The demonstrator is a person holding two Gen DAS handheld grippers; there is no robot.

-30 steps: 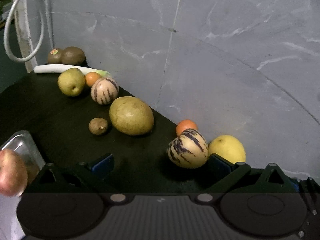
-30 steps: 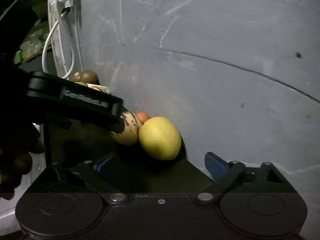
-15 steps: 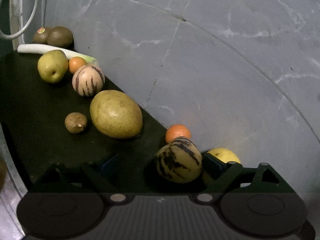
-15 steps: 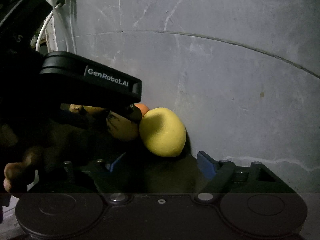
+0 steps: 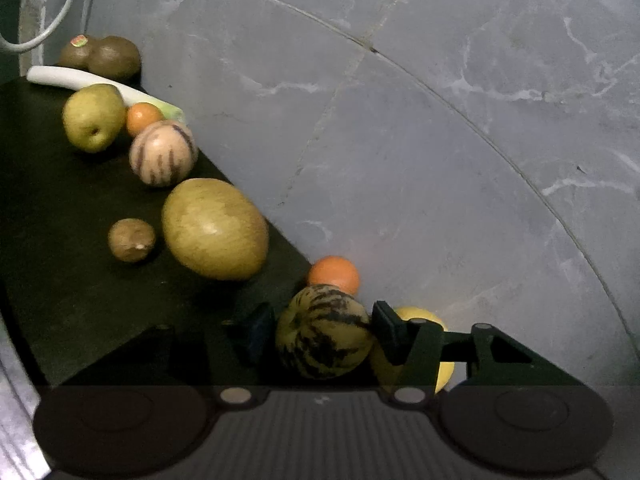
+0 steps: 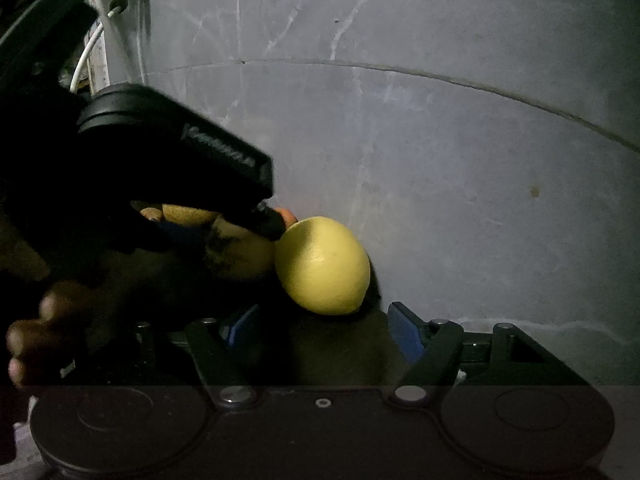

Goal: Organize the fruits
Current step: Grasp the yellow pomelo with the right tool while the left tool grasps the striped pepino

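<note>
We note the left gripper [image 5: 322, 330] jaws just closing onto the striped melon [image 5: 324, 332], pads touching it; right gripper [image 6: 320, 328] jaws, also closing, stand apart, the lemon [image 6: 322, 266] just ahead, unheld.

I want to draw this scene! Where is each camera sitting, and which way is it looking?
Left wrist view: sits on the left gripper, looking down along its fingers at a dark-striped yellow melon between the closing jaws, on the black counter.
Right wrist view: sits on the right gripper, facing the smooth yellow lemon and grey marbled wall; a hand shows.
Both share the lemon, melon, small orange fruit and left gripper.
</note>
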